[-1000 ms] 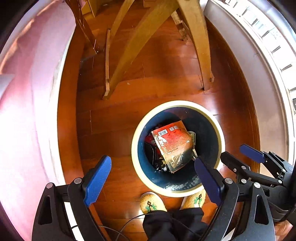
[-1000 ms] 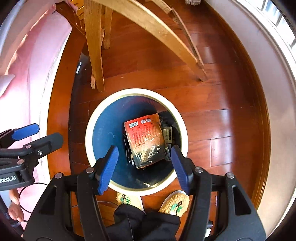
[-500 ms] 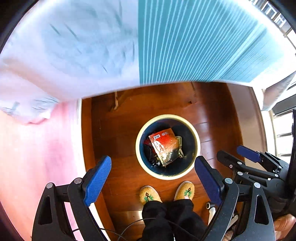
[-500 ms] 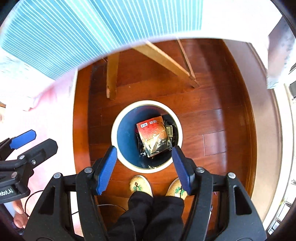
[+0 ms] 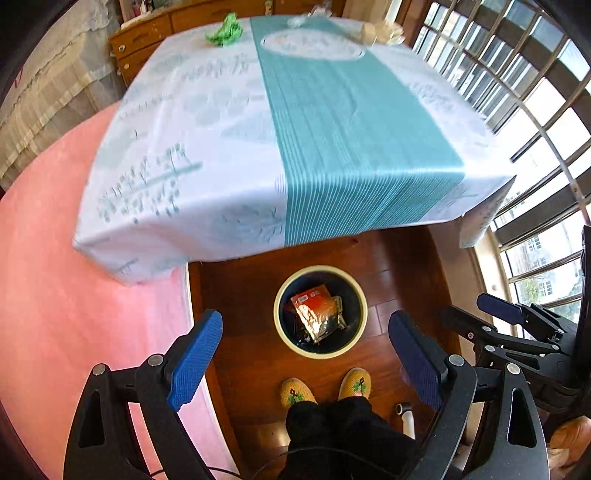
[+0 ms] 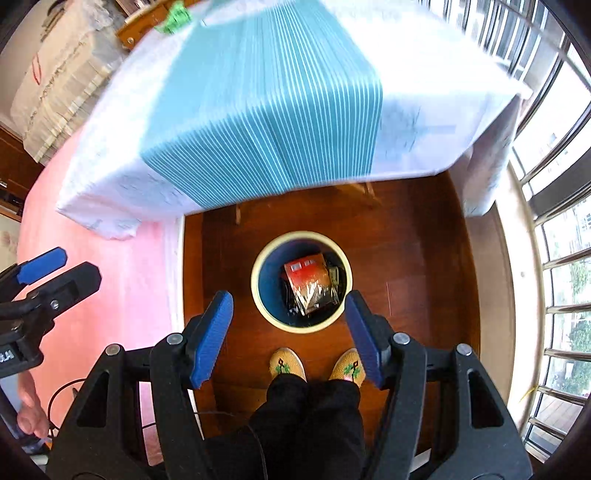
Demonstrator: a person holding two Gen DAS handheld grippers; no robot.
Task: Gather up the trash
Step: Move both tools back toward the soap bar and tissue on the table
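Observation:
A round bin with a cream rim and dark blue inside stands on the wooden floor far below both grippers. In it lies a red and silver wrapper on top of darker trash. My left gripper hangs open and empty high above the floor. My right gripper is also open with nothing between its fingers; in the left wrist view it shows at the right edge. A crumpled green scrap lies at the far end of the table.
A table under a white cloth with a teal striped runner fills the upper half. A pink rug covers the floor at left. Windows line the right side. The person's slippered feet stand just before the bin.
Both grippers have risen from just above the bin to above table height. The bin looks much smaller and the tabletop has come into view. Both grippers stay open and empty.

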